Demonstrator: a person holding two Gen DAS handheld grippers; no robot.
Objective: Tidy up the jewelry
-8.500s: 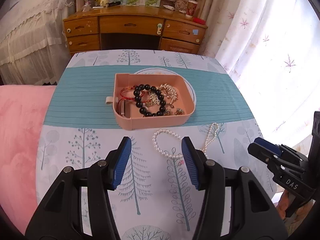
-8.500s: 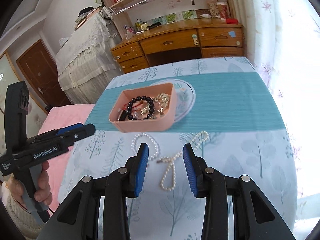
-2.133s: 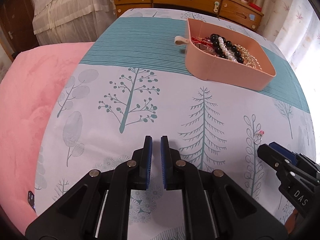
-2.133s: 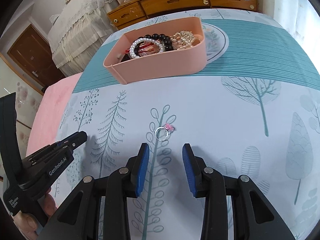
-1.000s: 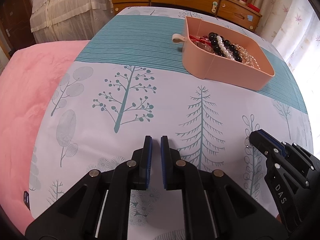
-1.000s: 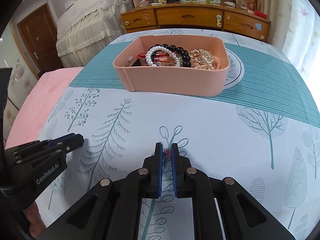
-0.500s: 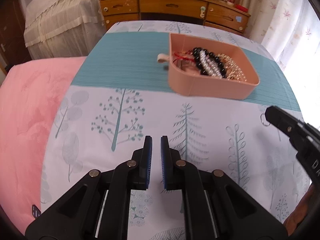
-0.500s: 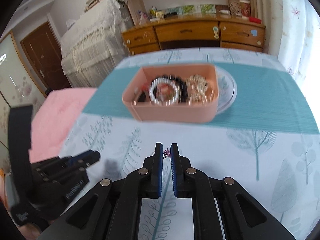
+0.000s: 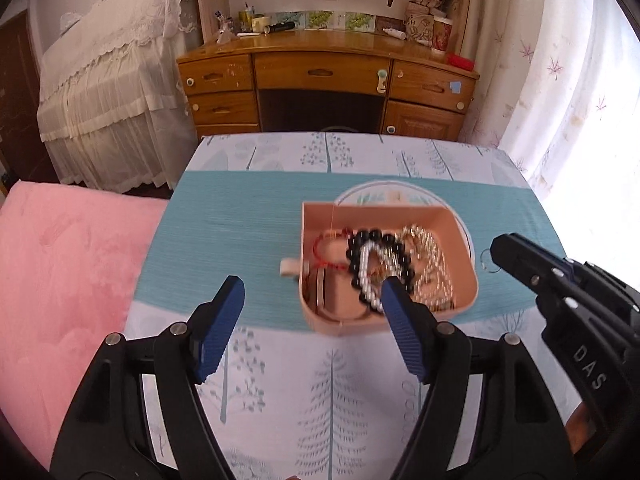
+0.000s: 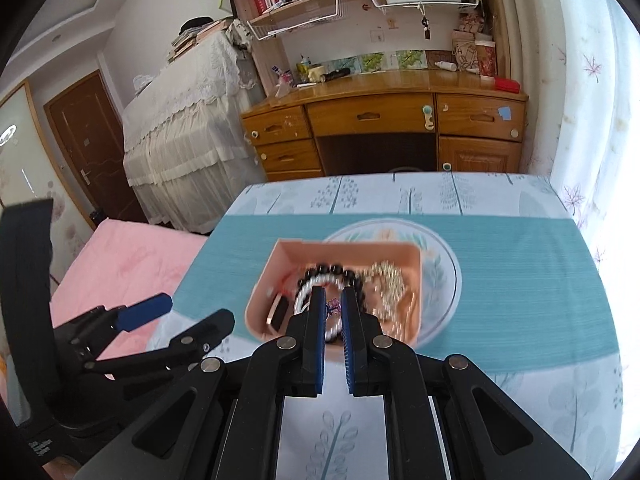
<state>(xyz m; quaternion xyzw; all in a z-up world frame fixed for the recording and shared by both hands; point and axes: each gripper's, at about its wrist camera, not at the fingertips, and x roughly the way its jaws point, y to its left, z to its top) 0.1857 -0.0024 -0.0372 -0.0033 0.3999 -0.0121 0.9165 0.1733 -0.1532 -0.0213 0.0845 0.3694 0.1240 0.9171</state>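
Observation:
A pink tray (image 9: 468, 296) (image 10: 260, 304) sits on the teal band of the tablecloth and holds a black bead bracelet (image 9: 374, 236), a pearl bracelet (image 9: 366, 276), a red cord and gold chains (image 9: 430, 264). My right gripper (image 10: 333, 306) is shut on a small ring with a pink stone (image 10: 333, 306) and holds it above the tray's near edge; it also shows in the left wrist view (image 9: 496, 250), with the ring (image 9: 485, 259) at its tip. My left gripper (image 9: 312, 312) is open and empty, above the cloth in front of the tray.
A tree-print cloth (image 9: 340, 392) covers the table. A pink blanket (image 9: 60, 280) lies to the left. A wooden desk (image 9: 328, 88) stands behind the table, a lace-covered unit (image 9: 112, 112) at the left, and a curtain (image 9: 580, 100) at the right.
My right gripper has lifted the ring off the cloth and carried it over the tray. My left gripper has opened and risen toward the tray.

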